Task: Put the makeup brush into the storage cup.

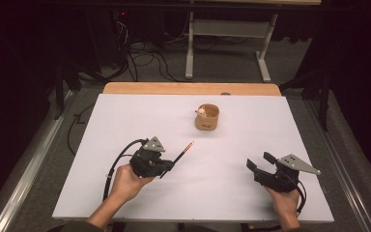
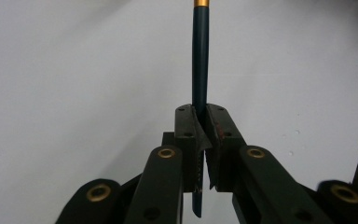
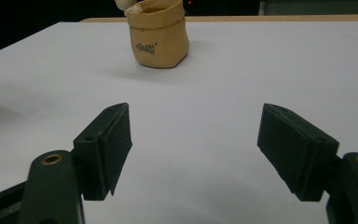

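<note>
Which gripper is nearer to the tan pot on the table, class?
Left. The left gripper, shut on a pencil, sits below and left of the pot. The right gripper, open, sits farther off, below and right of it.

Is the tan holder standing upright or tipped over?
Upright: the tan holder stands on its base on the white table, mouth facing up.

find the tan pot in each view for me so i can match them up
High view: the tan pot stands upper middle on the white table, beyond both grippers.
Left gripper view: not in it.
Right gripper view: top, left of middle, beyond the open jaws.
Shared landmark: the white table.
</note>
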`<move>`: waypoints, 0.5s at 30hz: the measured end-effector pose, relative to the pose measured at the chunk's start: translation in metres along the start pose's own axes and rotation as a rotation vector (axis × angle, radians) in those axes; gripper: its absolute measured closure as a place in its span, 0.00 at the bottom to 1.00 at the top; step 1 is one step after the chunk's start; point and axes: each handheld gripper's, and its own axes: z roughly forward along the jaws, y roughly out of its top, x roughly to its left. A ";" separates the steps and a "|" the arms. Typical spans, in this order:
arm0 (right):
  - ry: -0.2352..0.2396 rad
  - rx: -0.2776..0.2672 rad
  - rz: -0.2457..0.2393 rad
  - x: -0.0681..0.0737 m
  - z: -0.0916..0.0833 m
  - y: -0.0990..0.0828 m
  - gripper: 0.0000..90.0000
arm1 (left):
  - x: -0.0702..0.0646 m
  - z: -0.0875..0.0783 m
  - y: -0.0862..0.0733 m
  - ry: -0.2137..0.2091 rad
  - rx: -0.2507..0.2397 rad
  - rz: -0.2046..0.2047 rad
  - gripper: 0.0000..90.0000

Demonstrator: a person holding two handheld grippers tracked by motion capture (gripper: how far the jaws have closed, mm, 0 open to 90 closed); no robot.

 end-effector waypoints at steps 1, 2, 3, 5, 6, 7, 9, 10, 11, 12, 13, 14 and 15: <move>0.001 0.000 0.003 0.000 0.000 0.000 0.31 | -0.001 0.000 -0.001 -0.002 -0.005 -0.004 0.93; 0.004 0.004 0.003 -0.001 0.000 0.000 0.32 | -0.001 0.000 -0.001 -0.004 -0.009 -0.007 0.93; 0.006 0.006 0.006 -0.001 0.000 0.000 0.32 | -0.002 0.000 -0.002 -0.004 -0.011 -0.005 0.93; 0.009 0.007 0.004 -0.001 0.000 0.000 0.32 | -0.003 0.000 -0.002 -0.005 -0.014 -0.006 0.93; 0.014 0.012 0.010 -0.001 -0.001 0.001 0.33 | -0.003 0.000 -0.002 -0.006 -0.020 -0.005 0.93; 0.017 0.013 0.010 -0.001 -0.001 0.001 0.34 | -0.005 -0.001 -0.004 -0.005 -0.027 -0.004 0.93; 0.020 0.018 0.011 0.000 0.000 0.001 0.34 | -0.005 -0.001 -0.005 -0.005 -0.032 0.000 0.93; 0.022 0.020 0.012 0.000 0.000 0.001 0.34 | -0.005 -0.002 -0.005 -0.005 -0.034 -0.001 0.93; 0.023 0.020 0.009 0.000 0.000 0.001 0.34 | -0.006 -0.002 -0.005 -0.005 -0.039 -0.004 0.93; 0.024 0.020 0.007 0.000 0.000 0.001 0.34 | -0.006 -0.002 -0.006 -0.003 -0.048 -0.009 0.93; 0.026 0.019 0.009 0.001 0.000 0.001 0.34 | -0.006 -0.002 -0.006 -0.003 -0.048 -0.009 0.93; 0.028 0.020 0.013 0.001 -0.001 0.001 0.34 | -0.006 -0.002 -0.006 -0.005 -0.051 -0.007 0.93; 0.028 0.020 0.013 0.001 -0.001 0.001 0.34 | -0.006 -0.002 -0.006 -0.005 -0.051 -0.007 0.93</move>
